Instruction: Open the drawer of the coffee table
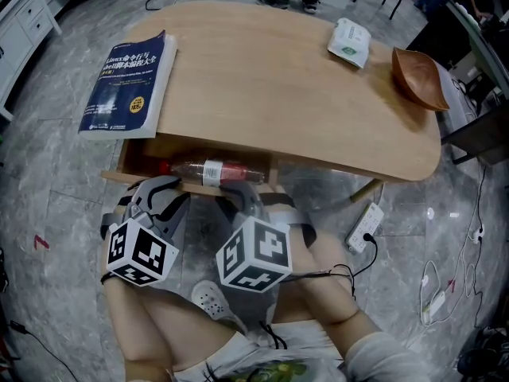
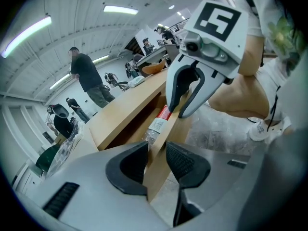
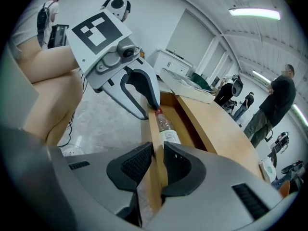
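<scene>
Pair of grippers, both clamped on drawer front.
Left gripper (image 2: 156, 160) and right gripper (image 3: 159, 165) each pinch the drawer front (image 1: 203, 188) between their pads, side by side, probably for an even pull. Just beyond the jaws, the drawer (image 1: 143, 159) is partly open under the coffee table (image 1: 262, 86), with a bottle (image 1: 211, 170) inside.

The tabletop (image 1: 278, 94) hides most of the drawer (image 1: 143, 157).

Book (image 1: 127, 83), upper left, lying on counter (image 1: 278, 102): white cover title, first line starts "Linux", second starts "shell", the rest Chinese characters. Label of bottle (image 1: 213, 170) in drawer (image 1: 134, 164): illegible.
</scene>
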